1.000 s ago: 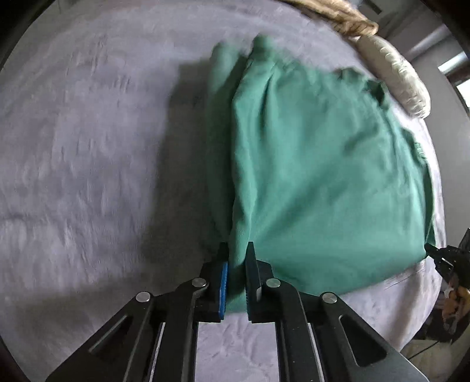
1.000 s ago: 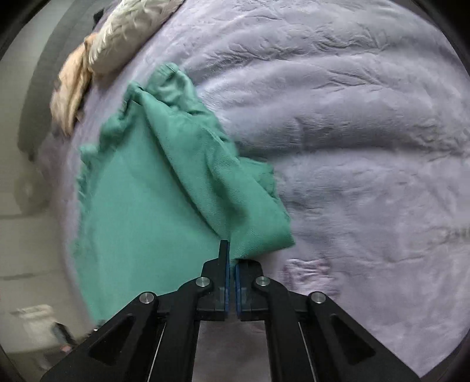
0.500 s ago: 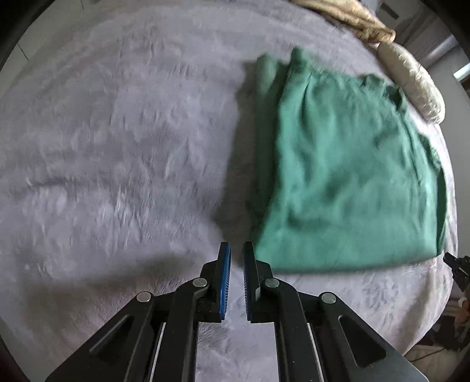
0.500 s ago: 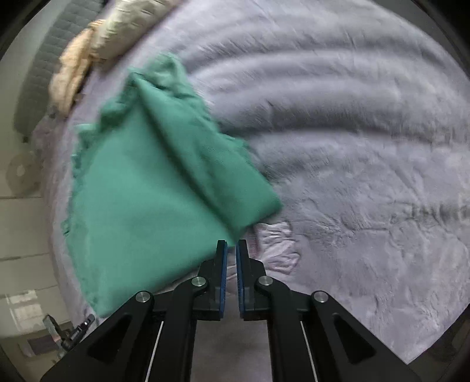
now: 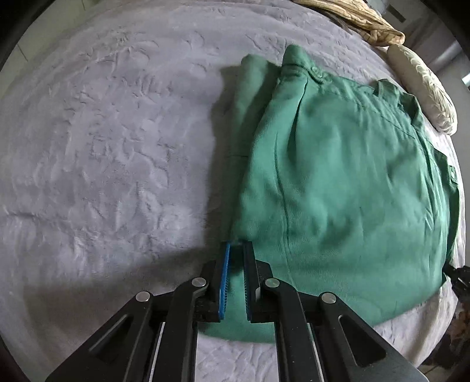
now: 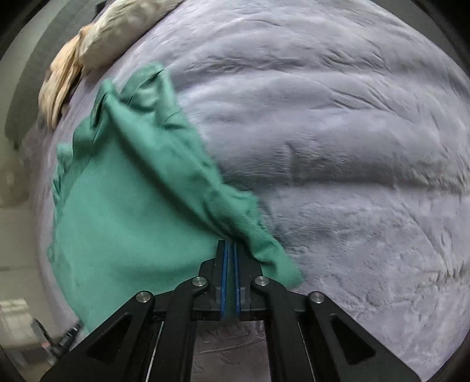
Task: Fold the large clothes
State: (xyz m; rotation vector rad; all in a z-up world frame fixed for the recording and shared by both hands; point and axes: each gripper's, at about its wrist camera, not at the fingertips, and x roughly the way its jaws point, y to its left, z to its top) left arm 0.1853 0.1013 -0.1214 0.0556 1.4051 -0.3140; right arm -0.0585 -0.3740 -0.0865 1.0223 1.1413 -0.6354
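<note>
A green garment (image 5: 337, 182) lies folded lengthwise on a grey plush bedcover (image 5: 102, 147). My left gripper (image 5: 236, 245) points down at its near left corner. The pads stand a narrow gap apart, pinching green cloth between them, and more cloth shows under the fingers. In the right wrist view the same garment (image 6: 132, 211) spreads to the left, with a bunched fold running to my right gripper (image 6: 230, 242). That gripper's jaws are closing, the pads almost together on a thin strip of green cloth.
A pale pillow (image 5: 423, 88) and a beige crumpled cloth (image 5: 361, 20) lie at the bed's far end, just beyond the garment. Both show again in the right wrist view, the pillow (image 6: 126, 29) and the cloth (image 6: 58, 85). The bedcover (image 6: 352, 132) spreads wide to the right.
Half a second ago both grippers stood just off the garment with nothing between their pads. Now both are back on its near corners with cloth between the pads.
</note>
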